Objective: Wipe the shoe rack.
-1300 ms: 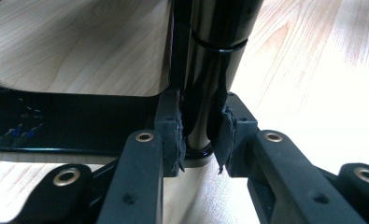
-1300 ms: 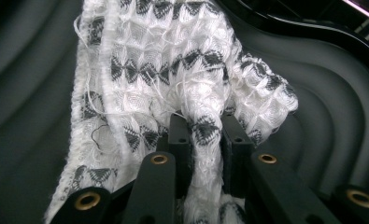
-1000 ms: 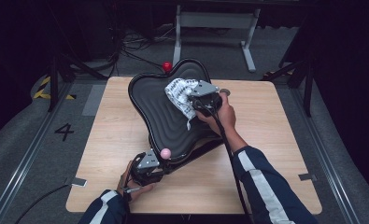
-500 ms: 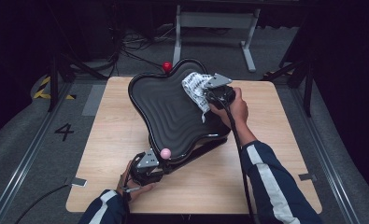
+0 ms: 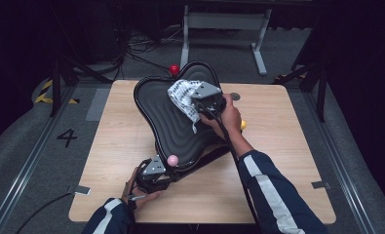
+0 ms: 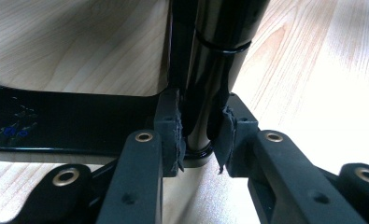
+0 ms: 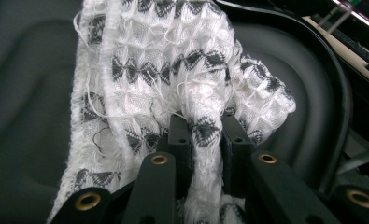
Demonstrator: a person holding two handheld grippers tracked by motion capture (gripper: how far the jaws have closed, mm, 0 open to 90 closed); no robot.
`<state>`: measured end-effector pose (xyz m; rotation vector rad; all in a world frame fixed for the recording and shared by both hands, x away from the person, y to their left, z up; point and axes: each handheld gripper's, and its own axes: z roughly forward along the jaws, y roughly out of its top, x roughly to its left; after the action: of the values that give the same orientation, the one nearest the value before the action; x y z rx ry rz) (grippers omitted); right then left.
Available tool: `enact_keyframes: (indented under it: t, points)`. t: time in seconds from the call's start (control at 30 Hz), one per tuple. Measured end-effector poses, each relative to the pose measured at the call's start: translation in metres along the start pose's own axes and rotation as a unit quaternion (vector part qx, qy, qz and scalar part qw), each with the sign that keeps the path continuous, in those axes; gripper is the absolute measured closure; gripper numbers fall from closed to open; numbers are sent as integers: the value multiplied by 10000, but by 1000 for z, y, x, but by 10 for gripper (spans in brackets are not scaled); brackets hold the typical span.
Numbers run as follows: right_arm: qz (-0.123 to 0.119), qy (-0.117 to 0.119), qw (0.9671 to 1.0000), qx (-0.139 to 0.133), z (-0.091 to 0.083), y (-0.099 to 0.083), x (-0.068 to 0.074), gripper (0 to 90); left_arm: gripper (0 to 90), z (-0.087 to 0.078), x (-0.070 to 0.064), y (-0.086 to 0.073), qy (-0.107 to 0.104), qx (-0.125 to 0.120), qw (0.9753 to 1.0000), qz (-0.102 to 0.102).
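Wiping a black tray (image 5: 165, 114) that stands tilted on the wooden table (image 5: 287, 161), I hold one gripper in each hand. My right gripper (image 5: 207, 100) is clamped on one white cloth with a grey pattern (image 5: 182, 95), and in the right gripper view a fold of that cloth (image 7: 173, 84) runs up between the two jaws while the rest spreads ahead of them over the tray's ribbed surface (image 7: 28, 93). My left gripper (image 5: 153, 175) is closed on the tray's near, low edge; the left gripper view shows its pads (image 6: 172, 133) pressing a glossy black part of the tray (image 6: 205, 70) from both sides. The tray's long axis runs from that held end, close to me, up and away to its far raised end, and the cloth sits at the far upper part, so the unwiped surface lies back toward me and down-slope from the right jaws. I judge the right hand, nearer the cloth, must make the stroke while the left only steadies. I count one tray, one cloth, and three small balls: red (image 5: 173, 69) beyond the tray, pink (image 5: 172, 159) near the left gripper, yellow (image 5: 242, 125) by my right hand.
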<state>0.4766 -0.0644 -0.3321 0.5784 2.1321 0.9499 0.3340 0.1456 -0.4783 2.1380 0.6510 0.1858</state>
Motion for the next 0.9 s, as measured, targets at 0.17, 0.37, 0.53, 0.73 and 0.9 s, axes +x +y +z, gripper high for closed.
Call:
enact_keyframes:
  t: [0.17, 0.37, 0.53, 0.73, 0.9]
  points:
    - [-127, 141, 9998, -45, 3, 14, 14, 783, 723, 0, 0, 0, 3, -5, 10000, 9]
    - [-329, 255, 9991, -110, 6, 28, 33, 783, 724, 0, 0, 0, 10, 1, 10000, 15]
    - [-467, 332, 9982, -171, 9, 40, 48, 785, 724, 0, 0, 0, 22, 12, 10000, 65]
    - [-658, 458, 9966, -197, 12, 53, 62, 785, 724, 0, 0, 0, 21, 10, 10000, 63]
    - [-691, 430, 9965, -197, 14, 56, 62, 785, 724, 0, 0, 0, 20, -1, 10000, 26]
